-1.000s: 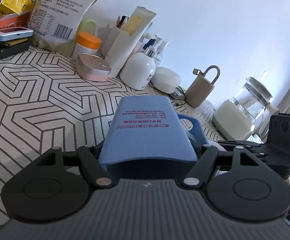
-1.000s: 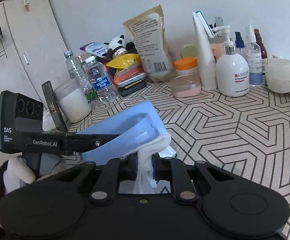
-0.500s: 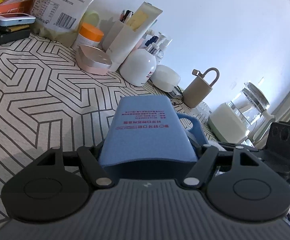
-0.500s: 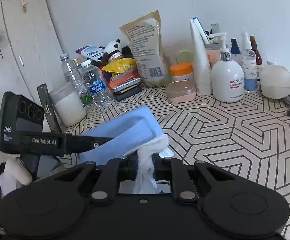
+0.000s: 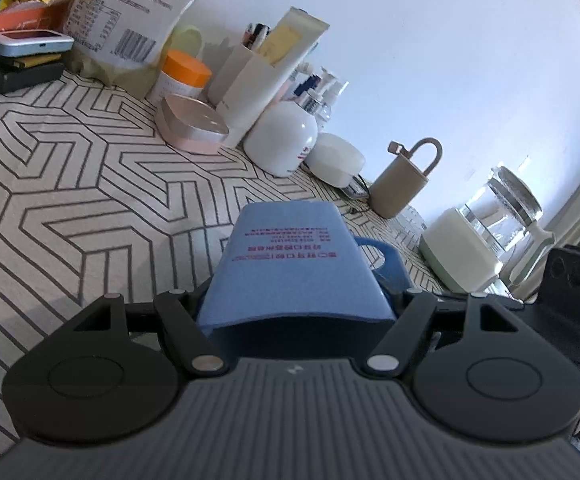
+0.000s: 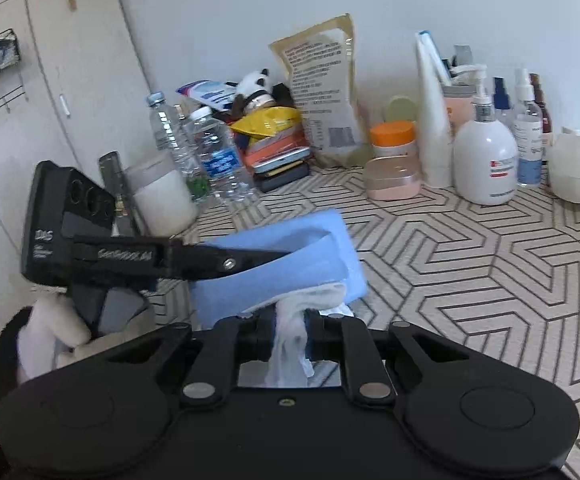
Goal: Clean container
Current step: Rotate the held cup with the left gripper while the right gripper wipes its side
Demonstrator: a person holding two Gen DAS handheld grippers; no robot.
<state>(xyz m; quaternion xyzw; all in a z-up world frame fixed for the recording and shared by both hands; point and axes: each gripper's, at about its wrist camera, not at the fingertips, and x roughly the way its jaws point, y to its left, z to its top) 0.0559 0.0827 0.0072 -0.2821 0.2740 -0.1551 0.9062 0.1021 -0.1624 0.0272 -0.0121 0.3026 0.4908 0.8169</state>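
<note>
The left tongs (image 5: pixel 296 304) are closed on the blue container (image 5: pixel 294 264), gripping it across its width at the lower centre of the left wrist view. The container's long axis runs straight forward from the tongs, toward the upper centre of the frame. It appears to be held above the patterned counter (image 5: pixel 70 184), not resting on it.

In the right wrist view the container (image 6: pixel 290 256) lies at centre frame, directly ahead of the right tongs (image 6: pixel 290 320). The right tongs are clamped on a white cloth (image 6: pixel 302 308). The bunched end of the cloth touches the container's open rim.

The left tongs (image 6: pixel 226 264) enter from the left of this frame and meet the container's side wall.

Judgement: wiping is in progress. The next stroke depends on the cloth going in along the container's long axis while the left tongs hold the container steady. The right tongs are the working side.

Risk: excess push may twist the container in its grip.
</note>
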